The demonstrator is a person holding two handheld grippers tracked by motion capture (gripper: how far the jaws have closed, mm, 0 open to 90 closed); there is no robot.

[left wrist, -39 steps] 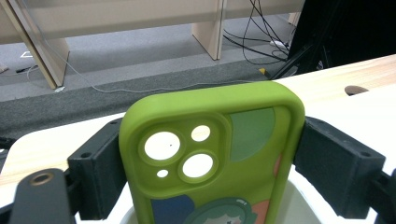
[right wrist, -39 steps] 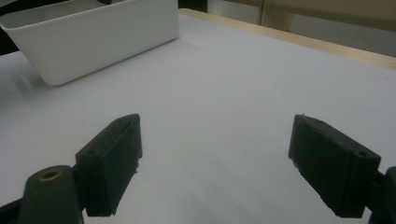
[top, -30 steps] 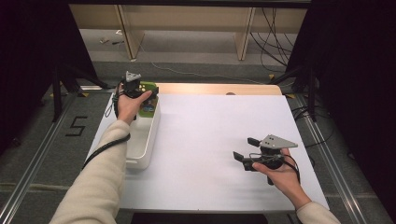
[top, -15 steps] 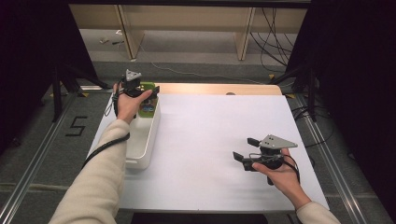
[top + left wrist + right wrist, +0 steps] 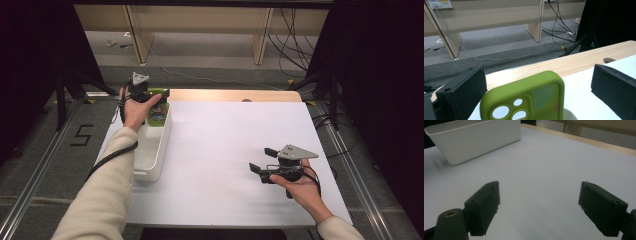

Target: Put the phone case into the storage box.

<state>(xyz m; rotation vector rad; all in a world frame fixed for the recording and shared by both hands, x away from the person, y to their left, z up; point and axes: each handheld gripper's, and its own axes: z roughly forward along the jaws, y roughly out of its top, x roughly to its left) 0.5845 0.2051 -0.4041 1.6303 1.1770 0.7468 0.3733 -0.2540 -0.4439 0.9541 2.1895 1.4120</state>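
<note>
Silicone, by the look of it: the green phone case point(image 5: 529, 100) has a matte skin, rounded corners and a camera cutout with three holes, so I judge it light, soft and bendy, grippy rather than slippery, and hard to damage. It stands on end at the far end of the white bin point(image 5: 152, 150), leaning against a colourful packet there. The left gripper point(image 5: 150, 96) hovers over it with jaws spread wide, one either side of the case and touching neither. Pinching across the thin faces near the solid top edge seems best; squeezing the side rims would likely fold it. The right gripper point(image 5: 261, 160) rests wide open and empty over the white table point(image 5: 225, 135), well apart.
</note>
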